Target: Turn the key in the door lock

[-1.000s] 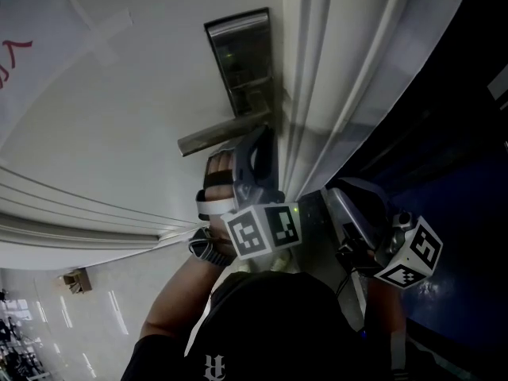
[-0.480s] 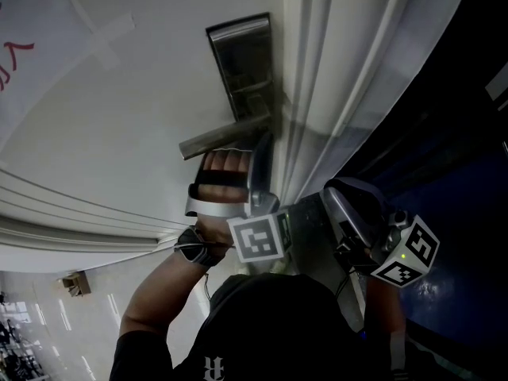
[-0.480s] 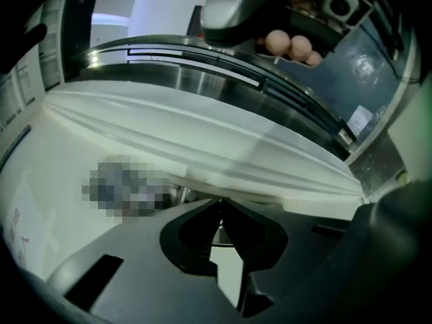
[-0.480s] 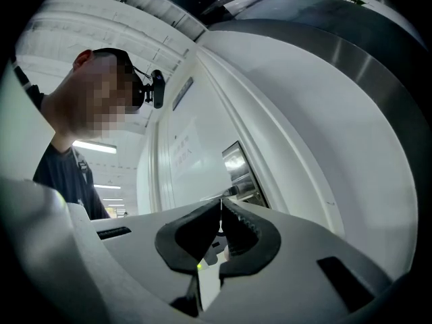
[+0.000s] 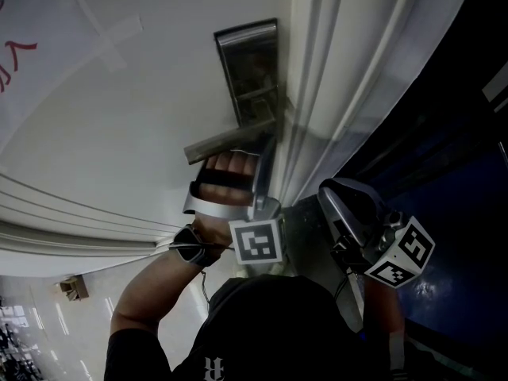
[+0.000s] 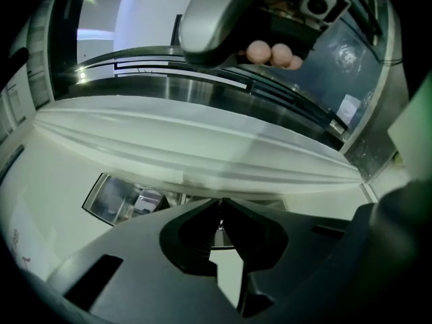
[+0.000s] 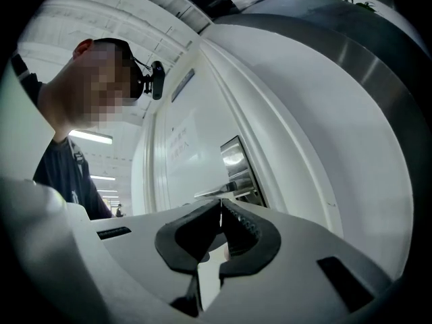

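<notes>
A steel lock plate (image 5: 249, 71) with a lever handle (image 5: 228, 142) is set near the edge of the white door (image 5: 119, 133). My left gripper (image 5: 267, 141) reaches in just under the handle. In the left gripper view its jaws (image 6: 221, 205) have just been closing and pinch a thin sliver of metal, the key (image 6: 221, 222), which sits in a round lock cylinder (image 6: 223, 231). The head view hides the key. My right gripper (image 5: 329, 190) hangs back by the door frame, shut and holding nothing (image 7: 219, 205).
The white door frame mouldings (image 5: 333, 70) run beside the lock, with a dark blue surface (image 5: 452, 213) past them. The lock plate (image 7: 241, 171) and lever also show in the right gripper view. A taped paper with red marks (image 5: 48, 38) is on the door.
The left gripper has rolled about its own axis under the handle: its marker cube now shows one face instead of two, and the hand has turned with it. The right gripper has barely shifted.
</notes>
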Available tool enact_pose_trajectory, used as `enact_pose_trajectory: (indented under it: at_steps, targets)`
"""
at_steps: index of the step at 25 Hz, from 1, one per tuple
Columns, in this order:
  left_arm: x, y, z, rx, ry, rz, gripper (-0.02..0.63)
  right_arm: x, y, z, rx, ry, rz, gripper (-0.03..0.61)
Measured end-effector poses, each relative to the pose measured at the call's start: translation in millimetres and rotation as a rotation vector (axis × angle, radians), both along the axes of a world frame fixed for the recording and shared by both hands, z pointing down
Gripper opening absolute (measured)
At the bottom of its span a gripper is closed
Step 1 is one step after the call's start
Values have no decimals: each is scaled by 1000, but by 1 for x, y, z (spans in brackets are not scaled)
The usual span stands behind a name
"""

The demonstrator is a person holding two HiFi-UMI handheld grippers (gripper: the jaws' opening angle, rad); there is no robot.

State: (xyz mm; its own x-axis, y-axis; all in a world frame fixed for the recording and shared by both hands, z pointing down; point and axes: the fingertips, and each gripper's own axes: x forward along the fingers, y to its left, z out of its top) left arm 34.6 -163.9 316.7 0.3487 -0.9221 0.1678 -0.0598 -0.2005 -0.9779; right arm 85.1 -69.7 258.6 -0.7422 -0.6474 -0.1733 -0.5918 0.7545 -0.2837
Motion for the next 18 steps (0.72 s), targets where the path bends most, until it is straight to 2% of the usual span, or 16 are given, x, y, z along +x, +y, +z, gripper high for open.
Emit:
enact_pose_trajectory:
  at_steps: [11,13,18]
  targets:
    - [0,17,-3,-3,47,94,20,-12,-17,14,-24,65,42,17]
    - [-1,25,-7,-23,104,121,20,-15,-20,16,-27,76,50,17]
    - [-5,34,-21,-105,325,154,20,-22,-31,16,-29,94,79,17]
